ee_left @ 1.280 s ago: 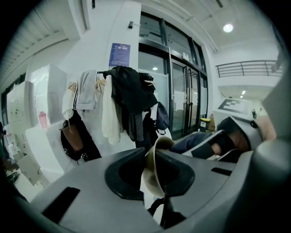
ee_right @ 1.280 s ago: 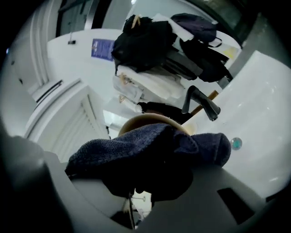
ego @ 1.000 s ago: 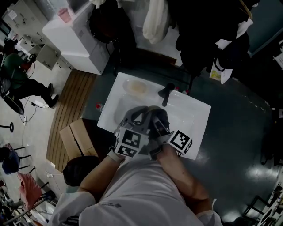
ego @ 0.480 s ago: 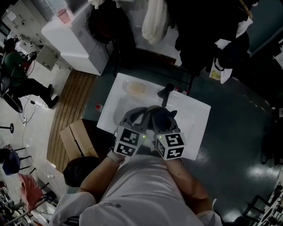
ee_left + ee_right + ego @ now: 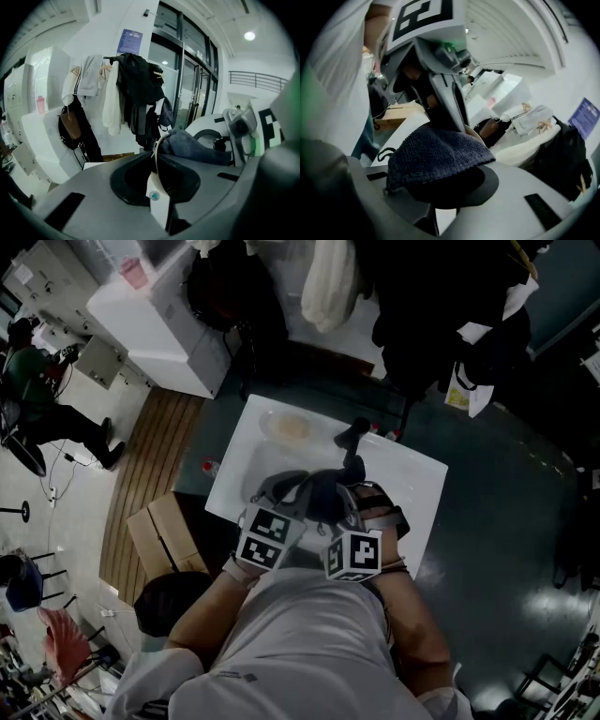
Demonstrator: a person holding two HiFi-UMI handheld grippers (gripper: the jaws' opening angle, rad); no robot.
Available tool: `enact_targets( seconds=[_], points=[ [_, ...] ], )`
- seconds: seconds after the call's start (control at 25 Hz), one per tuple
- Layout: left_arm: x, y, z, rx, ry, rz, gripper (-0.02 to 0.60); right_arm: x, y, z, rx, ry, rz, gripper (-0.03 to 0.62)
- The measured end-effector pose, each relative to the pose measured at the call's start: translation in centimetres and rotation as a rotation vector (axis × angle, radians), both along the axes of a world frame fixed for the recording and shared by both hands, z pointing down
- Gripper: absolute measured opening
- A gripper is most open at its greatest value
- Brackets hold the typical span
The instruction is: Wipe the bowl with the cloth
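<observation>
While the jaws of the left gripper [image 5: 157, 190] clamp a thin white bowl [image 5: 157, 207] by its rim, the right gripper [image 5: 440, 185] pinches a dark blue knitted cloth [image 5: 436, 154].

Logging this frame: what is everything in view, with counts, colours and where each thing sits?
bowl: one, pale, rim edge-on between the left jaws
cloth: one, dark blue, between the right jaws, at the bowl's rim
counter: one, white, beneath both grippers
dish: one, pale with a yellowish centre, counter's far side
fixture: one, black, upright beside the dish
cabinet: one, white, far left
cup: one, pink, on the cabinet
hanging clothes: several, mostly dark, behind the counter
cardboard box: one, brown, floor left
bystander: one, green top, far left
left gripper: grey, shut on the bowl
right gripper: grey, shut on the cloth
</observation>
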State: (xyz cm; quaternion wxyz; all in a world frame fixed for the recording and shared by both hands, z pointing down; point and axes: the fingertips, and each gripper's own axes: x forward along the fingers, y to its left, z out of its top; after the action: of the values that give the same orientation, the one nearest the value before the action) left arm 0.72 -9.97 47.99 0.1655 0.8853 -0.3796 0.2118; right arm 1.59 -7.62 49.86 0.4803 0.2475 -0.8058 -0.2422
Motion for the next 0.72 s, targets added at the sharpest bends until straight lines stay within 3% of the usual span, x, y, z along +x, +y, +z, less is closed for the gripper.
enact_targets(
  seconds=[0.16, 0.32, 0.4, 0.72],
  points=[
    [0.3, 0.0, 0.5, -0.018, -0.005, 0.025, 0.035, 0.3, 0.6, 0.7, 0.058, 0.195, -0.166, 0.071],
    [0.2, 0.2, 1.1, -0.037, -0.008, 0.043, 0.030, 0.5, 1.9, 1.7, 0.056, 0.272, -0.288, 0.069],
    [-0.1, -0.1, 1.1, -0.044, 0.009, 0.025, 0.026, 0.3, 1.7, 1.0, 0.077, 0.243, -0.289, 0.069],
    [-0.9, -1.4, 1.1, -0.057, 0.060, -0.036, 0.020, 0.2, 0.3, -3.8, 0.116, -0.065, -0.091, 0.069]
  ],
)
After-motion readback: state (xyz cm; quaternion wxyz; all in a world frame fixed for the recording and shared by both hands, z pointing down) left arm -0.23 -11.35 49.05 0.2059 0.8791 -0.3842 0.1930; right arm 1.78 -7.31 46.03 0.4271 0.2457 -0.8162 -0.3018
